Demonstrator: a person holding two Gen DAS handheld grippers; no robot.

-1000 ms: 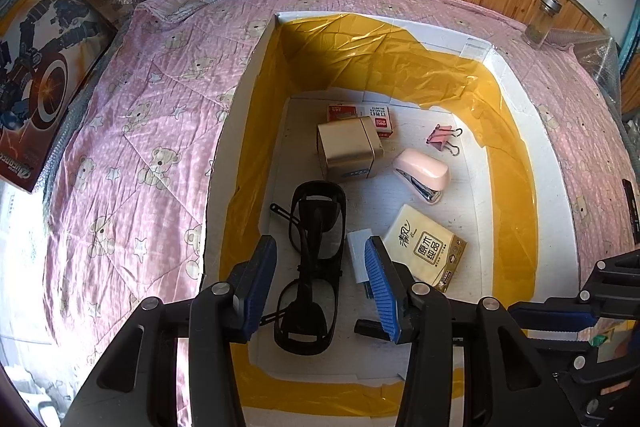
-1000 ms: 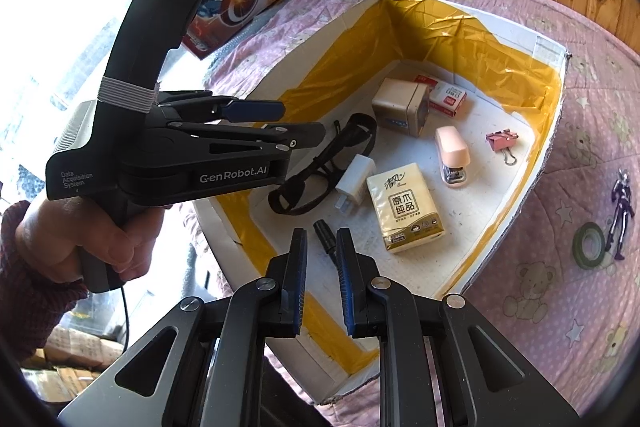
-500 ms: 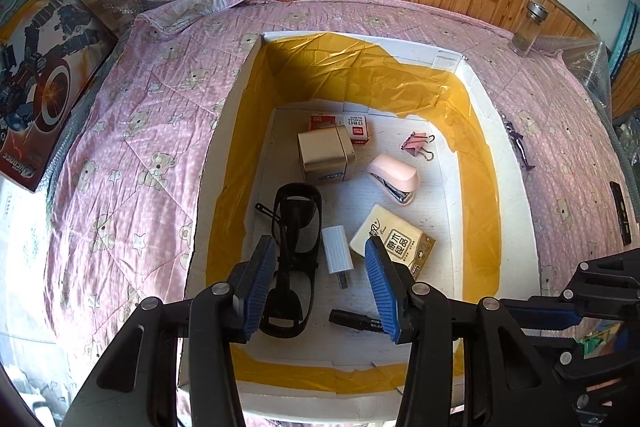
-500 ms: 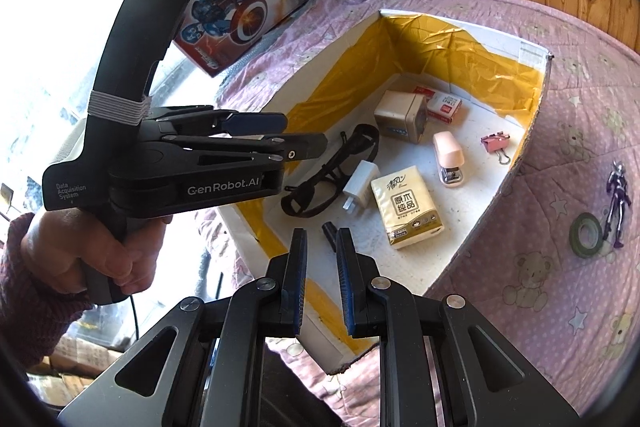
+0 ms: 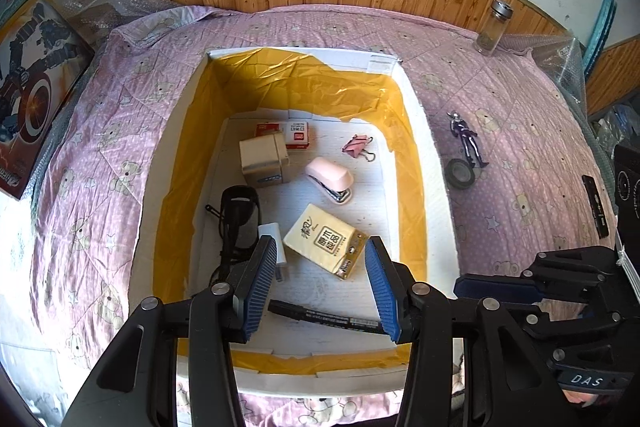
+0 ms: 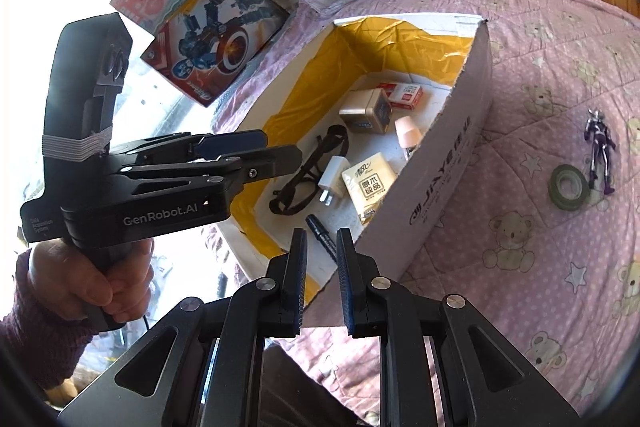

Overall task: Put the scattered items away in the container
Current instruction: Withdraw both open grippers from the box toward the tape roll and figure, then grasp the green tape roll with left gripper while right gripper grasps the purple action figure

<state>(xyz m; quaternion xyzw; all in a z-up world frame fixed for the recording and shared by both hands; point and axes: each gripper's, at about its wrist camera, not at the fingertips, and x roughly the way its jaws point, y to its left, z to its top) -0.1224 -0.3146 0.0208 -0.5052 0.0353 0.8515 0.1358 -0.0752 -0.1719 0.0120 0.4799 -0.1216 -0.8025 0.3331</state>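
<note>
- Box (image 5: 416, 131) sits on the bed (image 5: 100, 155), already holding marker (image 5: 324, 315), tissue pack (image 5: 324, 241) and stapler (image 5: 330, 175).
- Toy figure (image 6: 599, 147) and tape roll (image 6: 568, 185) lie outside on the quilt; either could be overlooked.
- Left gripper (image 5: 322, 287) is spread and empty over the box.
- Right gripper (image 6: 322, 275) is slightly parted and empty; the box wall could be knocked during a reach.

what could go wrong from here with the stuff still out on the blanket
The figurine lies touching the tape roll, so a grab at one may drag the other. The box wall stands between the right claw and those items; a low swing could clip it. The glass jar stands upright on soft bedding and could tip.
</note>
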